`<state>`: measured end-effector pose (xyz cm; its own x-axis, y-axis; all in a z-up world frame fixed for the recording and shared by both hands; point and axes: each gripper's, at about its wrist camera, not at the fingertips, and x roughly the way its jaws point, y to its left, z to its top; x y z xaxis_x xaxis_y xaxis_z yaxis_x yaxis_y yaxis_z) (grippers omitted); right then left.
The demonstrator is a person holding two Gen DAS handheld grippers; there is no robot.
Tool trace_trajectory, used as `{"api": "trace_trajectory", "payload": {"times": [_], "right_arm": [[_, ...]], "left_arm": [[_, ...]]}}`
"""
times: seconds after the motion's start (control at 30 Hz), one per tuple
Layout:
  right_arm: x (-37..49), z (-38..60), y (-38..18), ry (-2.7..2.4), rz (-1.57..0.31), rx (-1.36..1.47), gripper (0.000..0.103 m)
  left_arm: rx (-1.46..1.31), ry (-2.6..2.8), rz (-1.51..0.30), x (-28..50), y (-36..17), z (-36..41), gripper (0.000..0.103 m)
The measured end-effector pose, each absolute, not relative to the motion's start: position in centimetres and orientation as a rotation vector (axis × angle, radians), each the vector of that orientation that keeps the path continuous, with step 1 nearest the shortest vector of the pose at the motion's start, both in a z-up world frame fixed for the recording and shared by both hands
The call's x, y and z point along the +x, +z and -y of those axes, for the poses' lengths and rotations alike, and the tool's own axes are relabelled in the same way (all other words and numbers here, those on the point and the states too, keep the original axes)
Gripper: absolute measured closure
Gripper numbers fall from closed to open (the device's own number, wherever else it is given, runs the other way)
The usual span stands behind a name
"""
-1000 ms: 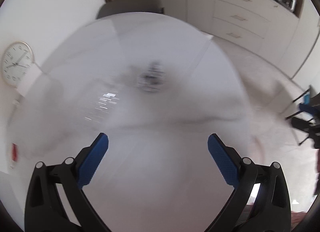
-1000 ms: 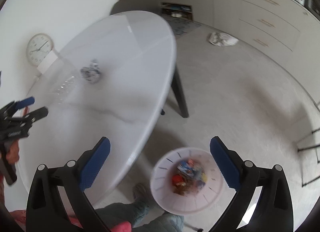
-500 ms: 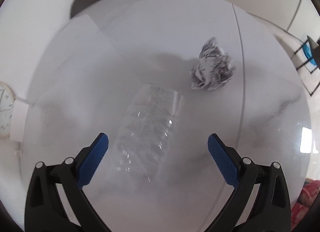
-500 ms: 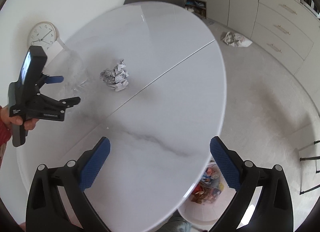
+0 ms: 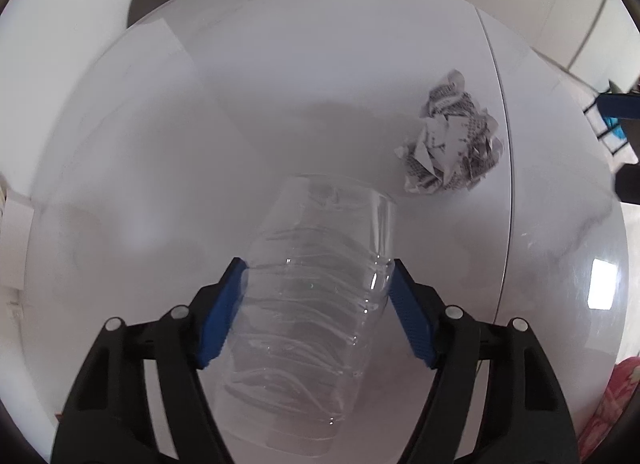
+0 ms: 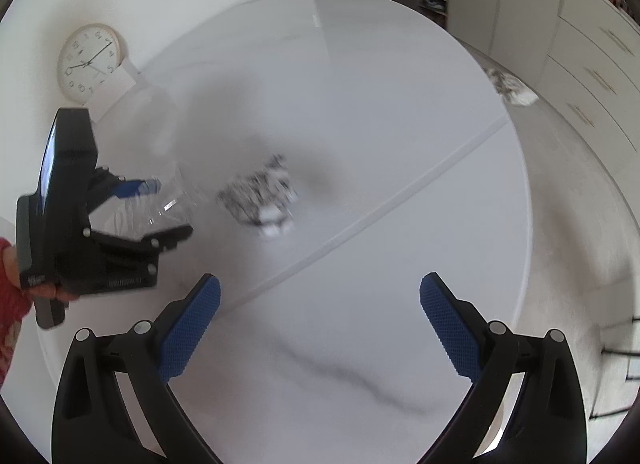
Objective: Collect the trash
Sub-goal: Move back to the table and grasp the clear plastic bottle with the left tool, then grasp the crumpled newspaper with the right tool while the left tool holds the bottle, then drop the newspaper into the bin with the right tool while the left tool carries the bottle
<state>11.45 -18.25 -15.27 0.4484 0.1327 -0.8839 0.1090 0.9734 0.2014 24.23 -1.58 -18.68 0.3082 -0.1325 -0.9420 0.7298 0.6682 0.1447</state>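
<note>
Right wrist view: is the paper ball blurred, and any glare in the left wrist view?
Right wrist view: crumpled paper is motion-smeared, the right gripper stays sharp. Left wrist view: paper is crisp; a bright window reflection glares on the table; the clear bottle shows small highlights.

A round white table [image 5: 320,63] with faint grey marble veins and a straight seam [image 5: 505,167] across its top carried two things. A clear plastic bottle [image 5: 316,304] lay on its side on the tabletop. A crumpled ball of printed paper [image 5: 450,147] lay near the bottle's far end, just beside the seam, on the bottle's side of it.
</note>
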Motion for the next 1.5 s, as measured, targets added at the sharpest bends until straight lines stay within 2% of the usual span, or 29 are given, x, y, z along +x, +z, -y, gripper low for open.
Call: {"api": "trace_trajectory", "payload": {"times": [0.27, 0.43, 0.53, 0.6, 0.67, 0.77, 1.07, 1.27, 1.5], "right_arm": [[16.8, 14.6, -16.6, 0.101, -1.105, 0.158, 0.004], [18.4, 12.3, -17.9, 0.142, -1.107, 0.066, 0.006], [18.8, 11.6, -18.4, 0.144, -1.116, 0.046, 0.018], [18.9, 11.6, -18.8, 0.154, -1.13, 0.051, 0.037], [19.0, 11.7, -18.9, 0.166, -1.138, 0.07, 0.048], [18.8, 11.9, -18.6, 0.169, -1.128, 0.07, 0.054], [14.5, 14.3, -15.4, 0.18, -1.063, 0.149, 0.055], [6.4, 18.5, -13.4, 0.126, -1.036, 0.149, 0.055], [-3.7, 24.3, -13.8, -0.047, -1.048, 0.239, 0.055]], "left_arm": [[0.459, -0.475, -1.094, 21.8, -16.3, -2.2, 0.034], [0.245, -0.29, -1.145, 20.6, -14.2, -5.5, 0.034], [0.147, -0.211, -1.182, 19.5, -13.7, -6.6, 0.034], [0.09, -0.17, -1.206, 18.7, -13.5, -7.1, 0.034], [0.013, -0.146, -1.228, 18.1, -13.3, -8.0, 0.034], [-0.046, -0.135, -1.247, 17.1, -13.1, -8.2, 0.034], [0.031, -0.235, -1.203, 15.2, -11.5, -5.6, 0.034], [0.098, -0.342, -1.184, 12.5, -10.1, -2.0, 0.034], [0.198, -0.524, -1.191, 8.3, -10.6, 4.9, 0.034]]}}
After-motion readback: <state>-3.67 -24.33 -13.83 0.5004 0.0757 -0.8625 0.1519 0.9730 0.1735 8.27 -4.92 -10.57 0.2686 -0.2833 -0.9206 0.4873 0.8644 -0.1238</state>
